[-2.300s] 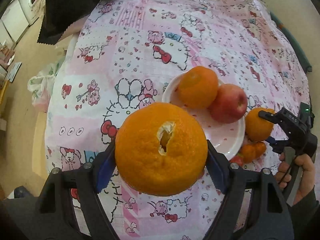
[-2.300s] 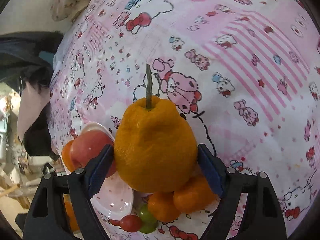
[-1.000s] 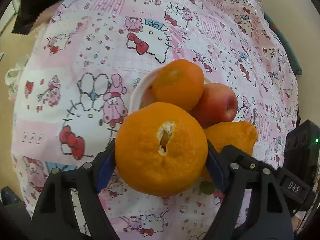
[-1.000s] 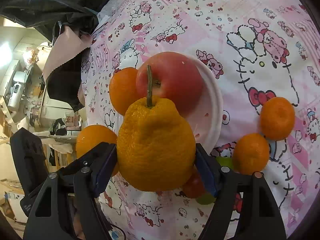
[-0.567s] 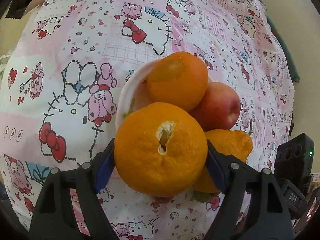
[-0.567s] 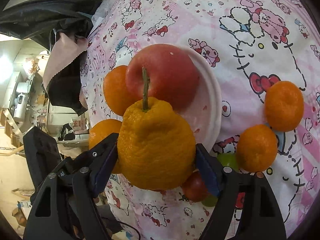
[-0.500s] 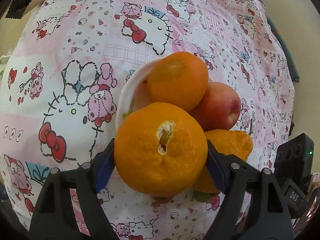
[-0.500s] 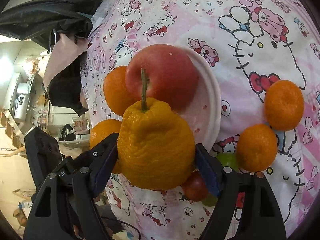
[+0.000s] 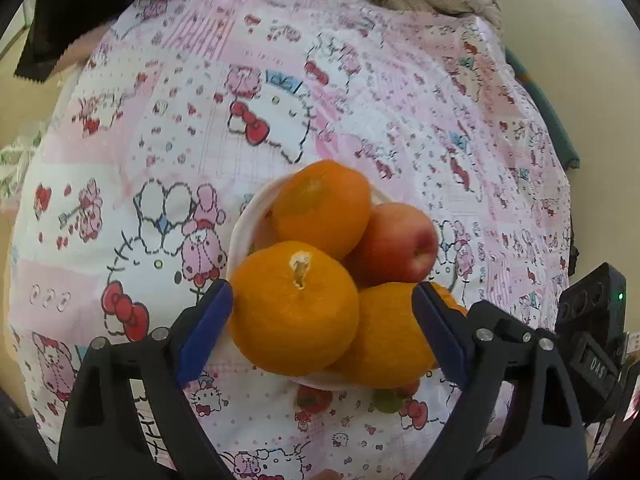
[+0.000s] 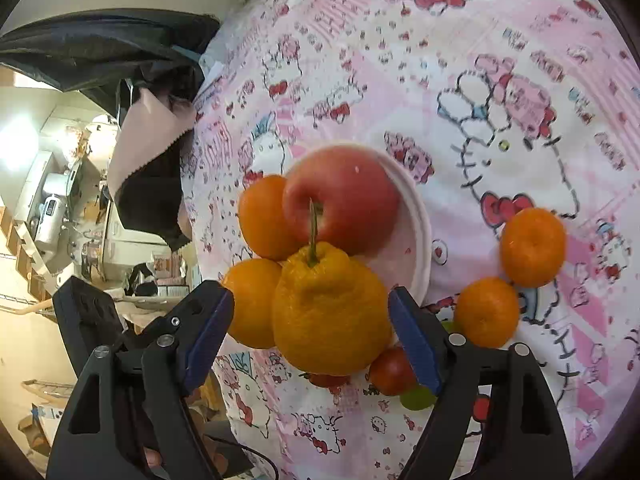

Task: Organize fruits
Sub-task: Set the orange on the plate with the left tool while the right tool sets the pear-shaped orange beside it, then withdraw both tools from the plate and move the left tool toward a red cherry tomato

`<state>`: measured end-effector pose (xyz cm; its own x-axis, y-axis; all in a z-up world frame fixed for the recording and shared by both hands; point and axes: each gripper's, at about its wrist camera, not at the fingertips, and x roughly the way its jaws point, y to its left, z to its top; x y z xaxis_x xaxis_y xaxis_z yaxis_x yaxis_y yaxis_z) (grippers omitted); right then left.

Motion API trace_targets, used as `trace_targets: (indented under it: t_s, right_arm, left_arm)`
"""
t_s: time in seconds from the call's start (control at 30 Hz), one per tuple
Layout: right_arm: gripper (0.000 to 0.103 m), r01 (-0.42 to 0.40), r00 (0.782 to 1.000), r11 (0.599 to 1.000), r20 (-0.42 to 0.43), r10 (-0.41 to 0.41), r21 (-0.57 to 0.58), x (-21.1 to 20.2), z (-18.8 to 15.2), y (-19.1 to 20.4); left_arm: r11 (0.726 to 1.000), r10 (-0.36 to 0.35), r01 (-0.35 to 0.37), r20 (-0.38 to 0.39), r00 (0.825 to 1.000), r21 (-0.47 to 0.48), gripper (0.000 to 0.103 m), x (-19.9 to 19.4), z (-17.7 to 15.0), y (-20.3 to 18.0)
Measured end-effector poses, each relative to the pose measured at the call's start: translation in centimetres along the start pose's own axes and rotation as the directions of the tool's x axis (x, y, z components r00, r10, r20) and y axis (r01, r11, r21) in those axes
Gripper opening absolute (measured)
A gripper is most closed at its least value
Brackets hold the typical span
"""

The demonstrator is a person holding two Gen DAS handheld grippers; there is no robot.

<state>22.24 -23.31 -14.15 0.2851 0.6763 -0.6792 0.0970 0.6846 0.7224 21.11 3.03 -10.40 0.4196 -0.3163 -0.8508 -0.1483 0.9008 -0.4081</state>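
Note:
A white plate (image 9: 244, 224) on the pink cartoon cloth holds a far orange (image 9: 324, 204), a red apple (image 9: 394, 242), a round orange (image 9: 294, 308) and a bumpy stemmed orange (image 9: 390, 336). My left gripper (image 9: 318, 330) is open, its pads apart from the round orange, which rests on the plate. My right gripper (image 10: 310, 334) is open around the bumpy stemmed orange (image 10: 330, 312), which also rests on the plate (image 10: 420, 240). The apple (image 10: 344, 200) sits behind it.
Two small mandarins (image 10: 532, 246) (image 10: 486, 312) lie on the cloth right of the plate. Red cherry tomatoes (image 10: 392, 370) and a green grape (image 10: 418, 398) lie at the plate's near edge. Dark fabric (image 10: 120, 56) hangs off the table's far left.
Both grippers have opened and let go of their oranges, which now sit on the plate beside the apple and the far orange. Both grippers have pulled back a little.

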Motion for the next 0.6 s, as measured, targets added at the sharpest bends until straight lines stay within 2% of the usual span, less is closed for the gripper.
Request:
trace_targets:
  t_s: [0.17,0.4,0.5,0.6]
  right_arm:
    - [0.083,0.01,0.999,1.0,0.037,-0.01,0.005,-1.9,0.1,-0.1]
    - [0.085,0.032,0.995,0.999,0.089,-0.034,0.023,-4.5,-0.7,-0.9]
    - [0.087,0.078,0.993,0.997,0.091,-0.079,0.011,-5.0,-1.4,-1.4]
    - [0.087,0.172,0.982,0.985,0.078,-0.17,-0.014,-5.2,-2.6,-2.5]
  left_arm:
    - [0.997,0.026,-0.029,0.046,0.999,0.076,0.089,-1.6,-0.4,-1.3]
    - [0.993,0.063,-0.07,0.07,0.996,0.094,0.089,-2.8,-1.6,-1.2]
    - [0.99,0.098,-0.105,0.068,0.993,0.098,0.089,-2.8,-2.3,-1.2]
    - [0.98,0.167,-0.171,0.04,0.985,0.104,0.089,-2.7,-3.2,-1.4]
